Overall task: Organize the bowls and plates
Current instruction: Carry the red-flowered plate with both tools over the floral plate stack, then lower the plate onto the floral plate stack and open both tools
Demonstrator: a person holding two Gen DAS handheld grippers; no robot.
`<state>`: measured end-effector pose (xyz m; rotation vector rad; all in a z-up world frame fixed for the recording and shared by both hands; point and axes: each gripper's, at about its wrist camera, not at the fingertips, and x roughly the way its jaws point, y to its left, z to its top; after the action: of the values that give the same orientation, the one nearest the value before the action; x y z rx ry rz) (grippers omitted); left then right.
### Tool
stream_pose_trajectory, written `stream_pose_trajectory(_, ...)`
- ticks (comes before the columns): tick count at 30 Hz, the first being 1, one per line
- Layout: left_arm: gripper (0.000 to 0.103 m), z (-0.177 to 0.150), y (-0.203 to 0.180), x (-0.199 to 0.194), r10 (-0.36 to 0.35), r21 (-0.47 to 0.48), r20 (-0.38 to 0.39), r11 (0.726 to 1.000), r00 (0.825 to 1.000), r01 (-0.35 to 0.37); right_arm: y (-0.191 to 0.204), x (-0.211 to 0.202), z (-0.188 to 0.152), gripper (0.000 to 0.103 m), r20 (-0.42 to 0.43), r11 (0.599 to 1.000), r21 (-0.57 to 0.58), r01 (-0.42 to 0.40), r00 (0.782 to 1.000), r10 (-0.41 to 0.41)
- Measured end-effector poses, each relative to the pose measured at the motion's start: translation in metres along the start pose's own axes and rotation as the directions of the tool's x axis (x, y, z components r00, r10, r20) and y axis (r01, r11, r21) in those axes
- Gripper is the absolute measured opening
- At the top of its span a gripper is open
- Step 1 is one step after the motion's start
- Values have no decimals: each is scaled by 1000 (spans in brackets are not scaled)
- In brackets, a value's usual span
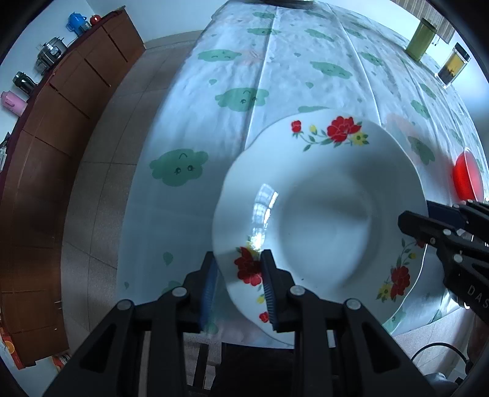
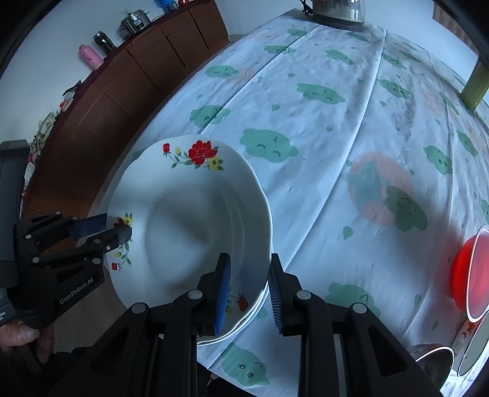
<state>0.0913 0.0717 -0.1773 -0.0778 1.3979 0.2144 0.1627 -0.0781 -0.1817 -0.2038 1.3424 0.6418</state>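
Note:
A white plate with red flowers (image 1: 321,195) tops a stack of similar plates near the table's front edge; it also shows in the right wrist view (image 2: 189,195), with lower rims visible under it. My left gripper (image 1: 240,281) has its fingers on either side of the plate's near rim, one above and one below. My right gripper (image 2: 249,287) straddles the opposite rim with a gap showing, and shows as black fingers in the left wrist view (image 1: 428,223). A red bowl (image 2: 470,274) sits at the table's right.
The table (image 2: 321,128) has a white cloth with green clouds. A green canister (image 1: 421,38) and a dark jar (image 1: 454,65) stand at the far right, a glass jar (image 2: 339,9) at the far end. More bowls (image 2: 470,345) sit front right. A brown cabinet (image 1: 61,128) stands left.

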Motion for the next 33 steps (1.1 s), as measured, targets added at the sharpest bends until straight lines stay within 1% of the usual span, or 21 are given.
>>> stream_pose_trajectory(12,27,-6,3,5,-3,-2,-11,1000,1000,3,4,9,-7,27,-26,1000,-10,0,1000,0)
stream_pose_trajectory(33,27,-10,3,13,-4,-9,-22,1000,1000,4,5,12,-10,27,-27,1000,-10,-3,1000,3)
